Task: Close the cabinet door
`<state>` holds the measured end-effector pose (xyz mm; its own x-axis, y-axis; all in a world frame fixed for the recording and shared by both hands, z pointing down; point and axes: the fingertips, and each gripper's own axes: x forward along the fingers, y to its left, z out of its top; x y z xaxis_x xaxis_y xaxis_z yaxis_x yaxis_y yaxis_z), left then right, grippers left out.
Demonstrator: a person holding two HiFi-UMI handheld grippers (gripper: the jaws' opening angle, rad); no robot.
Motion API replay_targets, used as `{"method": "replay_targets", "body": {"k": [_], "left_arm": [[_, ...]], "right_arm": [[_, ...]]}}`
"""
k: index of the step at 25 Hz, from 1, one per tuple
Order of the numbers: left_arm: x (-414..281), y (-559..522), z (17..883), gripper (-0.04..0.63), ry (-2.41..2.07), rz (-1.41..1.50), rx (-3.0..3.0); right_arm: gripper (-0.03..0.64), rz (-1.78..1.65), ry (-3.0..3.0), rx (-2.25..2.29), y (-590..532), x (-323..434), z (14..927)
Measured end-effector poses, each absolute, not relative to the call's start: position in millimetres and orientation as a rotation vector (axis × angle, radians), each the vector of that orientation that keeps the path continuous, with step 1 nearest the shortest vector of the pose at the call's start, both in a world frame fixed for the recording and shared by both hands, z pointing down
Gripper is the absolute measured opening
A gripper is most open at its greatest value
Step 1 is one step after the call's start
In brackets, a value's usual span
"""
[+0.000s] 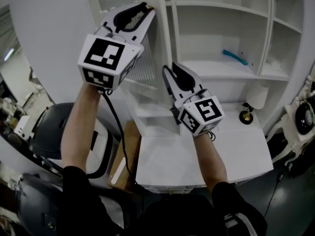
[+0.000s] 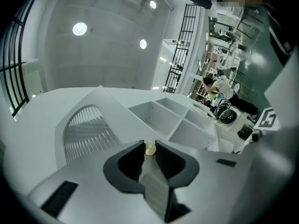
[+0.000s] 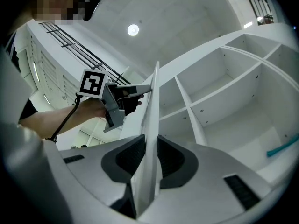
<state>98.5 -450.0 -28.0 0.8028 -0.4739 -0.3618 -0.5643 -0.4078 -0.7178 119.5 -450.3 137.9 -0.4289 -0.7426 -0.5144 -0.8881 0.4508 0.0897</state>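
A white cabinet (image 1: pixel 268 38) of open shelves rises behind a white tabletop (image 1: pixel 246 151), its door (image 1: pixel 145 65) standing swung out from the left side, edge-on to the person, who grips it with both tools. The door carries an arched pane of ribbed glass, plain in the left gripper view (image 2: pixel 86 129).

The left tool (image 1: pixel 143 10), raised high at arm's length, has its jaws drawn in to a narrow gap on the door's edge; seen along its own jaws (image 2: pixel 149 146), the slab of the door runs between the dark pads and a small brass knob (image 2: pixel 150 148) sits right at their tips.

The right tool (image 1: pixel 171 69), lower and nearer the shelves, is likewise pinched on the door. Its own view (image 3: pixel 150 141) shows the thin white edge (image 3: pixel 152 120) passing straight up between the two jaws, touching both pads, with the left tool (image 3: pixel 133 93) farther up the same edge.

A small lamp (image 1: pixel 253 102) with a white shade stands at the back right of the tabletop. A teal strip (image 1: pixel 235 57) lies on the shelf above it, also seen in the right gripper view (image 3: pixel 282 147).
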Motion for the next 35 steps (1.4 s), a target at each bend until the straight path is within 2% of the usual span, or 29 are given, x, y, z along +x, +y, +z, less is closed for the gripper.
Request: {"method": "replay_targets", "body": {"k": [18, 35], "left_arm": [[139.4, -492.7, -26.2, 0.086, 0.82, 0.003, -2.052], [165.7, -531.7, -22.7, 0.084, 0.856, -0.05, -1.991]], "right_arm": [[0.097, 0.461, 2.296, -1.293, -498.0, 158.2, 137.9], [0.109, 0.676, 2.216, -1.496, -535.7, 181.1, 140.1]]}}
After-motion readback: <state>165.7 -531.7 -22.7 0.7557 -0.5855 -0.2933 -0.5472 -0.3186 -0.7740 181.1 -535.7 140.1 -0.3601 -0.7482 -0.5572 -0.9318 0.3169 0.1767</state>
